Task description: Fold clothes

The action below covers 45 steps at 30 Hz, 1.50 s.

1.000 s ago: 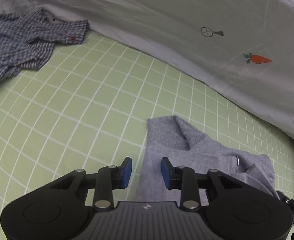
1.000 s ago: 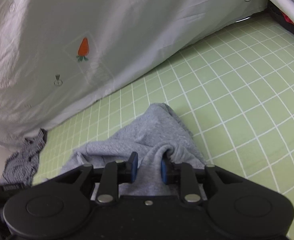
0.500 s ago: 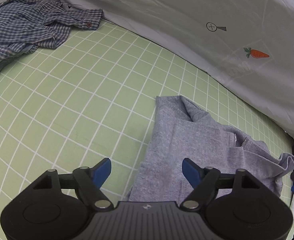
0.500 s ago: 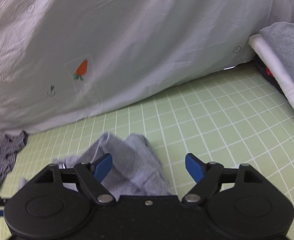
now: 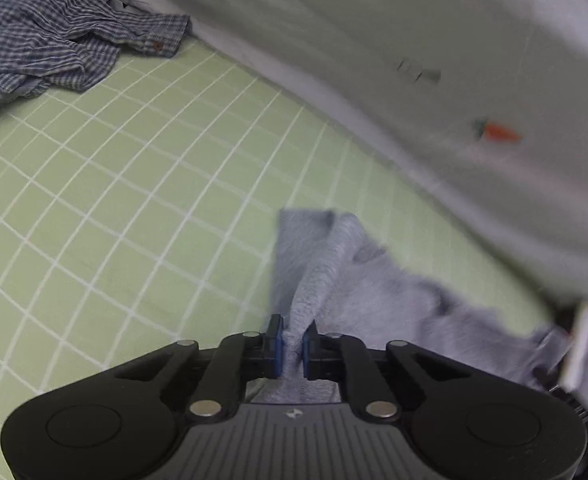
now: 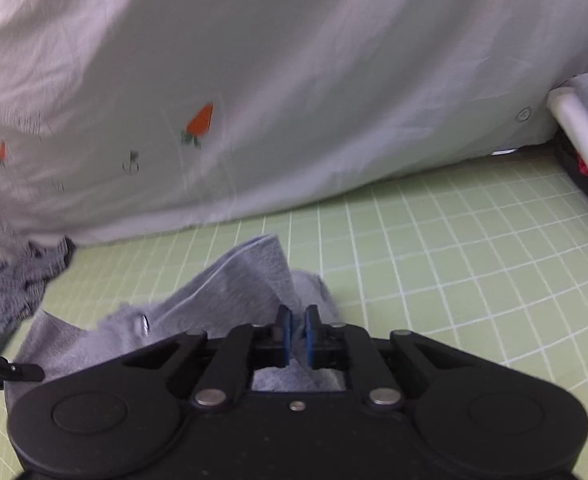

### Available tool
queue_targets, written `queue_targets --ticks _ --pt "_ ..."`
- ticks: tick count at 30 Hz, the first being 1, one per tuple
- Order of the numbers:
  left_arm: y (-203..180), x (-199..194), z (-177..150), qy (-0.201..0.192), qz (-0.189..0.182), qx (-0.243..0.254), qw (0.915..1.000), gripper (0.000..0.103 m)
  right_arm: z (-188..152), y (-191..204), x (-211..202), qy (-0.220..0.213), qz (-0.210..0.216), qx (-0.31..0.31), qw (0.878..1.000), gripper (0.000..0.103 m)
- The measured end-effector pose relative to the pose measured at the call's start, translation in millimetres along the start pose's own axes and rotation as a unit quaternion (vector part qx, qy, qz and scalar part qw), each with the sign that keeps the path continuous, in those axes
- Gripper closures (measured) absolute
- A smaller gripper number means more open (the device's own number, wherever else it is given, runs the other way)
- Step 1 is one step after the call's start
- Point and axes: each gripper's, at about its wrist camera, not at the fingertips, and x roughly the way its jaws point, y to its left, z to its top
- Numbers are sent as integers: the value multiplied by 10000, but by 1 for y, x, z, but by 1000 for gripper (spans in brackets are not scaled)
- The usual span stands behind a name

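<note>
Both grippers, spread wide half a sec ago, are now clamped on the grey garment [image 5: 373,280]: L gripper [image 5: 292,344] and R gripper [image 6: 297,336] each pinch a ridge between their fingers, rest lying ahead on green mat [image 5: 134,200], prob. ready to lift for a fold.

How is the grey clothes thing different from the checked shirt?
The grey garment is plain, while the checked shirt has a blue and white check. The grey garment is pinched by both the left gripper and the right gripper; the checked shirt is held by nothing. The grey garment lies near the grippers, the checked shirt far off by the white sheet. Both are crumpled on the green grid mat.
</note>
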Motion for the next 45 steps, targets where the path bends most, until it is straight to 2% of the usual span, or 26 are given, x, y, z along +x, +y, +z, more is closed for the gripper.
queue_targets --ticks 3,6,7,8,9,10,11,12,13,16,20,23,25,27,31,36,40,41,42,43,44,45 --pt "-12 -22 18 -335 -370 -18 9988 95 17 -10 -19 -337 115 258 9990 98" --pt "-21 -26 37 -707 -609 103 9956 93 34 -21 -28 -599 186 515 9967 97" --pt "-24 -22 43 -777 -534 163 9954 84 40 -25 -24 -633 177 600 9960 96" --pt "-27 -15 48 -802 -247 210 9962 72 46 -29 -20 -666 168 684 9953 94" --pt "-29 -7 52 -825 56 251 9963 66 51 -33 -11 -526 7 739 9959 80" --pt "-31 0 54 -820 322 296 9957 52 53 -35 -2 -371 -201 768 9962 57" --pt "-31 6 54 -770 458 370 9953 33 51 -37 4 -251 -259 758 9965 48" --pt "-31 13 53 -701 538 434 9951 24 49 -38 9 -132 -307 745 9967 34" --pt "-30 18 50 -596 514 481 9957 17 44 -39 13 -12 -260 737 9969 25" --pt "-20 37 35 -91 484 598 9970 14 26 -42 28 485 -75 705 9963 23" --pt "-5 64 17 539 644 681 9941 13 -1 -41 52 1140 117 666 9912 23" --pt "5 78 9 852 586 576 9930 12 -13 -42 63 1328 252 716 9882 19" --pt "8 85 6 986 492 484 9927 10 -18 -42 67 1368 395 788 9867 13" --pt "9 87 4 971 464 325 9937 7 -21 -44 72 1420 572 917 9840 8" --pt "0 90 -1 862 370 422 9947 2 -23 -38 79 1445 739 1038 9813 0" --pt "-9 91 -9 841 124 493 9952 2 -28 -23 81 1328 765 1191 9810 0" --pt "-24 89 -20 823 -23 456 9956 2 -38 -2 85 1290 1121 1551 9730 0" --pt "-27 88 -23 842 -39 445 9954 3 -40 1 79 1305 1164 1571 9720 0" --pt "-29 86 -25 877 -81 394 9953 6 -42 3 72 1316 1202 1593 9710 5" --pt "-28 82 -27 910 -144 285 9953 20 -44 5 66 1328 1241 1616 9700 18" --pt "-25 77 -29 944 -233 127 9952 42 -46 7 59 1340 1279 1638 9689 26" --pt "-22 73 -31 978 -322 -31 9947 46 -48 10 53 1351 1318 1661 9679 38"
